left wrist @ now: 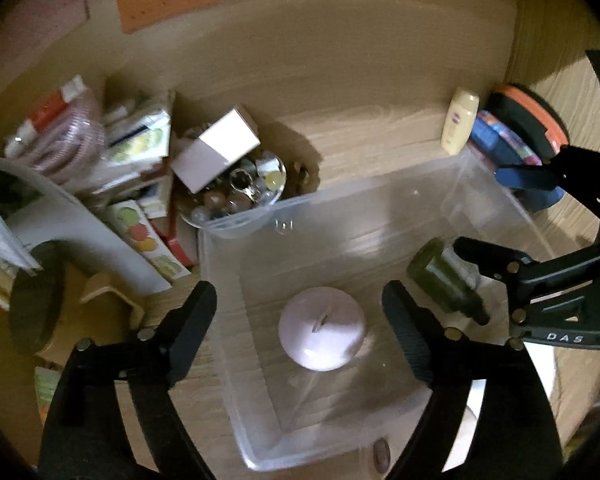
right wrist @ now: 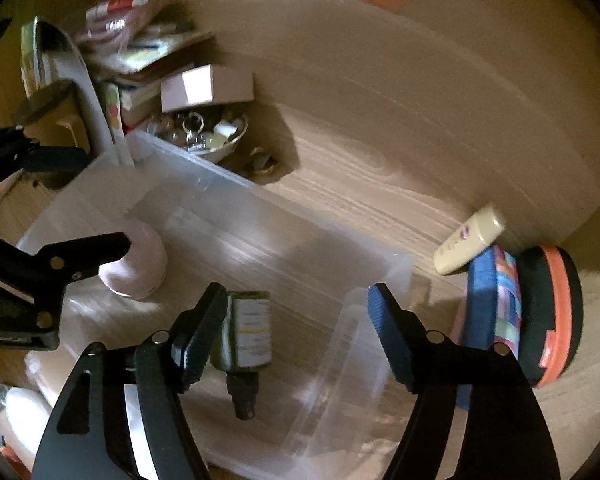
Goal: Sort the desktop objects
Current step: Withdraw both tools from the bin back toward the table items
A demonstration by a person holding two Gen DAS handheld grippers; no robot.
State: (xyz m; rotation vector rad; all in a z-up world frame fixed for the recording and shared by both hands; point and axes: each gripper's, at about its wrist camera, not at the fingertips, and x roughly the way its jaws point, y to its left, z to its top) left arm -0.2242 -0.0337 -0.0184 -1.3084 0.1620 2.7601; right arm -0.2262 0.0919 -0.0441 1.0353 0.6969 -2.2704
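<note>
Both hand-held grippers, left [left wrist: 300, 316] and right [right wrist: 296, 312], gaped wide and empty above one clear bin [left wrist: 228, 320] holding one pale round object [left wrist: 322, 328] and one green bottle [right wrist: 246, 332]. Beyond, at the bench's back edge, stood one cluttered bowl [left wrist: 236, 188] and one cream bottle [left wrist: 459, 120].

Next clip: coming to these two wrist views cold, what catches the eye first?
The clear plastic bin in the middle of the wooden desk, holding a pale pink round object and a dark green bottle lying on its side. Both the left gripper and the right gripper hang open above the bin, holding nothing. A cluttered bowl of trinkets sits just behind it.
</note>
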